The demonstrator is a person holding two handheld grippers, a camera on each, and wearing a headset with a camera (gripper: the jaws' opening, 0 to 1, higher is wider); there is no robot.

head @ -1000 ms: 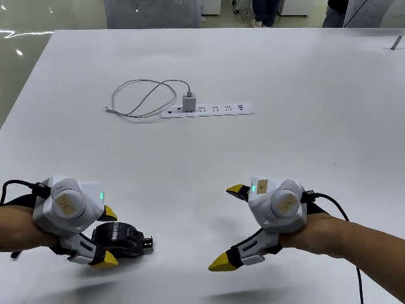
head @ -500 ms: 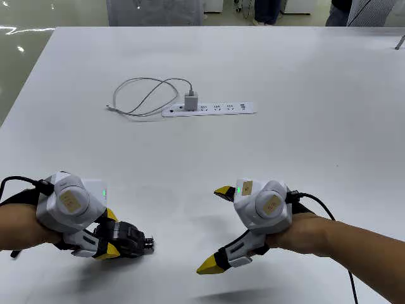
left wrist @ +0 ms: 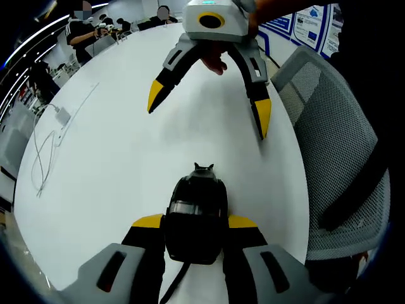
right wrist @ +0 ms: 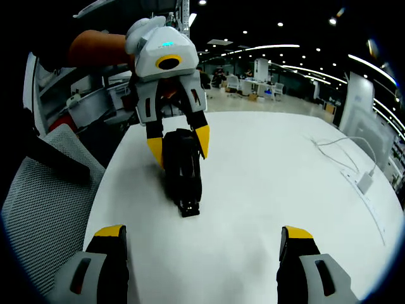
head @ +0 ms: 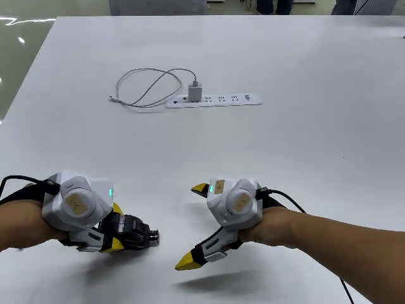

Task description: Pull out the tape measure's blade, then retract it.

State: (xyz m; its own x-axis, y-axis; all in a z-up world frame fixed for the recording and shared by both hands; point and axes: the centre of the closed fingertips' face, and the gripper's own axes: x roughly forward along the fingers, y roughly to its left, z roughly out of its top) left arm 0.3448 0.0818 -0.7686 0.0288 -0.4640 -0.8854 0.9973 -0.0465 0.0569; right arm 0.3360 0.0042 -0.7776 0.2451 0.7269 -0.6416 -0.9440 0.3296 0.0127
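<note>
Head view: a white workbench seen from above, with both handheld grippers at its near edge.

The left gripper lies low at the near left. Its 2 yellow-tipped jaws pinch a black tape measure from either side. The case rests on the bench top. The blade's end hook sits at the case mouth and points toward the right gripper, with no length of blade drawn out.

The right gripper is near the tape measure but apart from it. Its 2 jaws are spread wide, 1 tip toward the far side and 1 toward the near edge, with nothing between them.

Left gripper view: the case fills the gap between the jaws, and both yellow pads press its flanks. The right gripper faces it from beyond, jaws apart. A grey mesh chair stands past the bench edge.

Right gripper view: the hook end of the tape measure points at the camera and lies ahead of the 2 spread jaws.

Toward the far side of the bench lies a white power strip. A white charger is plugged in near its left end. A looped white cable trails from the charger to the left.
</note>
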